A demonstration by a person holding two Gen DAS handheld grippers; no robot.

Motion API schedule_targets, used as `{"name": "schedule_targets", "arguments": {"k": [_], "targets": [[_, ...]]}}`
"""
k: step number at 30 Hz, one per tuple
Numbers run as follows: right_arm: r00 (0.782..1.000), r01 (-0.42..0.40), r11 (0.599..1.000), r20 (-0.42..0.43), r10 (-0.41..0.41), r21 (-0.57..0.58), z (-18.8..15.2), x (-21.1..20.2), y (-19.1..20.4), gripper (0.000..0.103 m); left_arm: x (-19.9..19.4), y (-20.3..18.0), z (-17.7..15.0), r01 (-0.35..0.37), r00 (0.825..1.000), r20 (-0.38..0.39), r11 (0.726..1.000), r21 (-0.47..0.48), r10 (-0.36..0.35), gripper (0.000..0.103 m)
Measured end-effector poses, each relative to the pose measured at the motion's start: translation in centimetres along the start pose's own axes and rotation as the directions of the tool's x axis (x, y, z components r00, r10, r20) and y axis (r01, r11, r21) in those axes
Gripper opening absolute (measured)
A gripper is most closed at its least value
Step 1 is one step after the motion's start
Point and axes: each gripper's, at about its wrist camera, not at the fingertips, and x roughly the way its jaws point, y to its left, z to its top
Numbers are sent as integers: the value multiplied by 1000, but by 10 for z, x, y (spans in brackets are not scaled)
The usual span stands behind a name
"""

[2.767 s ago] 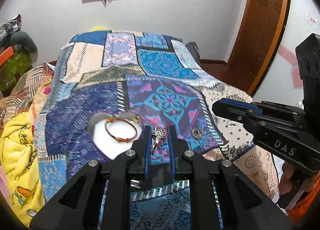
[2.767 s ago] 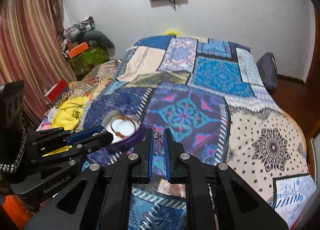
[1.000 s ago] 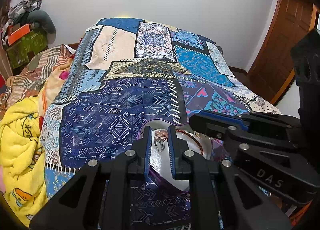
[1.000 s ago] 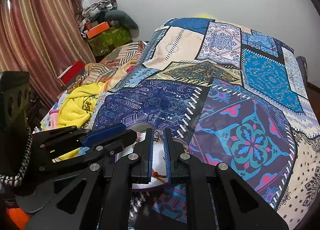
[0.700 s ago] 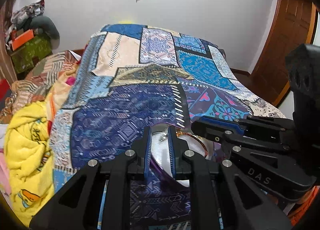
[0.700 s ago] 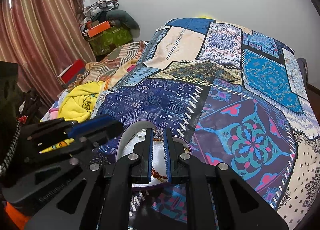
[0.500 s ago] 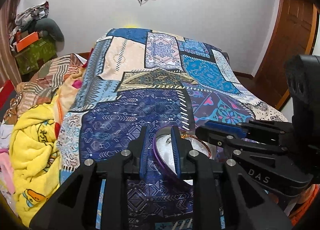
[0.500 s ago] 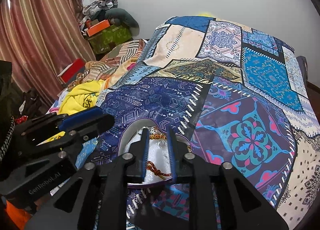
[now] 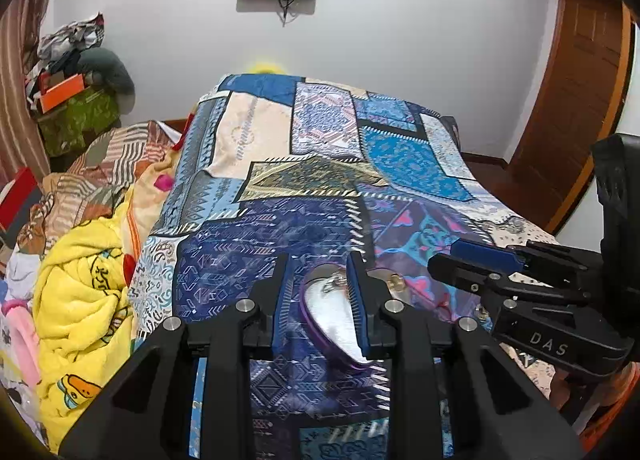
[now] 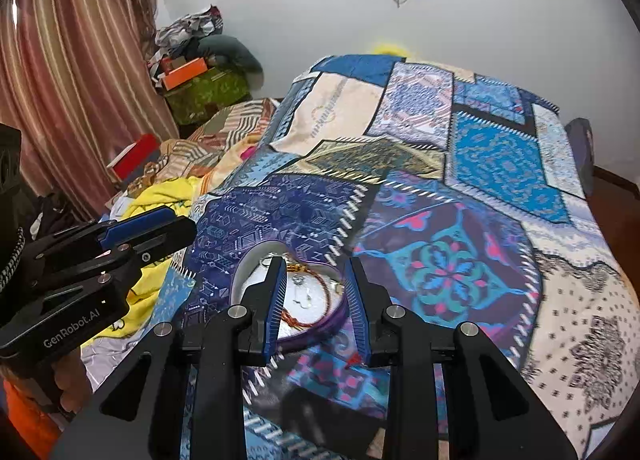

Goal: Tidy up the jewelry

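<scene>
A white heart-shaped dish with a purple rim [image 10: 256,260] [image 9: 316,320] lies on the patchwork bedspread. It holds a red-orange braided bracelet [image 10: 316,288] and small silver pieces [image 10: 298,292] [image 9: 334,284]. My left gripper [image 9: 318,276] is open and empty, just above the dish's left part. My right gripper [image 10: 314,280] is open and empty, above the dish. A gold ring [image 9: 396,282] lies beside the dish's right edge. Each gripper shows in the other's view: the right one [image 9: 472,260], the left one [image 10: 152,227].
The patchwork bedspread [image 10: 440,187] covers the bed. A yellow blanket [image 9: 76,300] and piled clothes lie at the left. Boxes [image 10: 188,75] and a curtain [image 10: 60,79] stand at the far left. A wooden door [image 9: 576,119] is at the right.
Both grippers carried small jewelry pieces to the dish, then opened and let them drop into it. Both have since drawn back a little.
</scene>
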Motion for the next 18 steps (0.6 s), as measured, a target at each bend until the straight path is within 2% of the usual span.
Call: {"name": "schedule_targets", "arguments": {"k": [4, 10, 18], "targets": [[999, 28, 1000, 22, -28, 6, -2, -16, -8, 27, -10, -16, 2, 12, 1000, 17, 1000, 23, -13, 36], [997, 65, 997, 44, -67, 38, -8, -40, -28, 27, -17, -39, 4, 47, 999, 14, 998, 46, -48, 37], [991, 123, 987, 32, -127, 102, -25, -57, -61, 27, 1, -72, -12, 114, 991, -70, 992, 60, -110, 39]]}}
